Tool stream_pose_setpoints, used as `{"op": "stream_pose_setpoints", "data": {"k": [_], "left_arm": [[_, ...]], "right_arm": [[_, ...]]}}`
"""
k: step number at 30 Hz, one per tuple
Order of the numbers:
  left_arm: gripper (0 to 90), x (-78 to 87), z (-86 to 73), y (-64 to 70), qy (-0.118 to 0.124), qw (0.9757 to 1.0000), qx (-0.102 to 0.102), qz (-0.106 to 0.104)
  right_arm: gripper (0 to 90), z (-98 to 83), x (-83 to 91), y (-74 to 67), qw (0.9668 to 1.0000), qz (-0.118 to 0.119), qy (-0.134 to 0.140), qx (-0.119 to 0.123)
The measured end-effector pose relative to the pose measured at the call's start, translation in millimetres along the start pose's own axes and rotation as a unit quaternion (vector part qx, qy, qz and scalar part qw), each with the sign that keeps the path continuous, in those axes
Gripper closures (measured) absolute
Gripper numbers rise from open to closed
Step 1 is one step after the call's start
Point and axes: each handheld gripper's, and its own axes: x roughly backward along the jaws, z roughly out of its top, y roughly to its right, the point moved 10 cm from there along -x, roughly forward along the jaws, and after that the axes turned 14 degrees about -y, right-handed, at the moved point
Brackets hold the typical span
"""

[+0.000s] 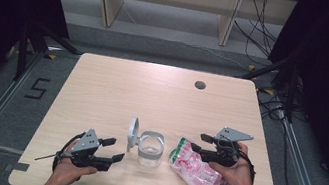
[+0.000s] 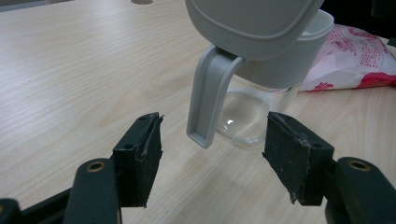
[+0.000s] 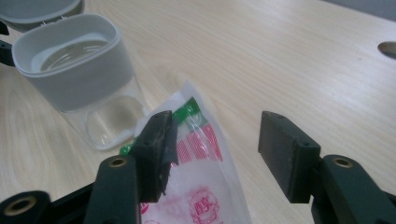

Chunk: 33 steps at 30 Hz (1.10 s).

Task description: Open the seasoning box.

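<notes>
One clear glass jar with a wide grey plastic collar [image 1: 151,149], standing upright near the front middle of the pale wooden table [image 1: 117,89]. Grey hinged lid [image 1: 133,133] flipped open, standing up on the jar's left side; in the left gripper view, rounded lid [image 2: 252,21] tilted overhead, with a grey latch tab [image 2: 208,95] hanging down from it. Jar [image 3: 81,70] apparently empty: bare glass bottom seen through mouth and wall in the right gripper view.

One white plastic bag printed with red and green [image 1: 197,173], lying flat just right of the jar, long axis running toward the front right edge. White contents inside, kind unclear. Bag [image 3: 196,186] close beside the jar's base; touching or not, cannot tell.

Two grippers. Left gripper [image 1: 112,148] held low just left of the jar, jaws spread wide, nothing between them; latch tab just beyond the gap. Right gripper [image 1: 200,143] over the bag's upper end, jaws likewise wide apart, one jaw over the bag's corner, contact unclear.

One dark round hole [image 1: 199,85] in the far part of the tabletop.
</notes>
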Motion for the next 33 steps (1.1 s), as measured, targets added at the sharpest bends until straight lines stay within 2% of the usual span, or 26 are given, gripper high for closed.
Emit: {"op": "stream_pose_setpoints", "data": {"k": [4,5,9,11,12,14,20,23,24,25,26,30,31,32,33], "left_arm": [[35.7,-0.1,-0.6,-0.2,-0.002,1.0000,0.001,0.002],[35.7,0.0,-0.4,0.2,-0.002,1.0000,0.000,0.001],[35.7,0.2,-0.4,0.4,-0.002,1.0000,0.001,0.002],[35.7,-0.4,0.2,1.1,0.003,1.0000,0.006,0.000],[35.7,0.1,-0.7,0.1,-0.002,1.0000,0.000,0.002],[35.8,0.0,-0.5,0.1,-0.001,1.0000,0.001,0.002],[35.9,-0.4,-0.7,-0.4,-0.001,1.0000,0.000,0.003],[35.9,-1.4,-0.8,-0.1,0.001,1.0000,0.005,0.003],[35.9,-0.9,-0.4,-1.1,0.000,0.9999,-0.015,0.002],[35.9,-0.9,-0.4,-1.1,0.000,0.9999,-0.015,0.002],[35.9,-2.2,-0.2,0.2,0.003,1.0000,0.002,0.000],[35.9,-1.7,-1.0,0.3,0.000,1.0000,0.000,0.000],[35.9,-1.7,-1.0,0.3,0.000,1.0000,0.000,0.000],[35.9,-2.6,0.2,0.1,0.006,1.0000,0.004,0.001],[35.9,-2.0,-1.2,-0.2,-0.002,1.0000,0.000,0.000]], "right_arm": [[44.2,-2.7,-4.6,4.1,0.9999,0.004,-0.012,0.007],[44.1,-4.0,-6.5,2.4,0.9998,0.010,-0.017,-0.001],[44.1,-4.4,-10.8,4.9,0.9998,0.009,-0.020,0.003],[44.3,-7.1,-14.3,5.9,0.9993,0.011,-0.034,0.007],[44.3,-8.1,-15.4,6.1,0.9991,0.013,-0.039,0.011],[44.3,-7.6,-19.0,3.8,0.9992,0.016,-0.036,-0.001],[45.3,-10.1,-26.3,2.9,0.9979,0.027,-0.057,0.013],[46.4,-10.7,-28.8,3.4,0.9978,0.022,-0.060,0.013],[46.9,-11.2,-29.4,2.8,0.9975,0.028,-0.064,0.013],[46.9,-11.2,-29.4,2.8,0.9975,0.028,-0.064,0.013],[47.7,-12.4,-30.9,2.3,0.9971,0.029,-0.069,0.012],[51.2,-15.1,-32.7,3.2,0.9964,0.028,-0.079,0.014],[53.2,-15.6,-33.1,1.9,0.9960,0.034,-0.081,0.012],[54.6,-15.8,-33.2,1.6,0.9959,0.035,-0.082,0.012],[54.6,-15.8,-33.2,1.6,0.9959,0.035,-0.082,0.012]]}}
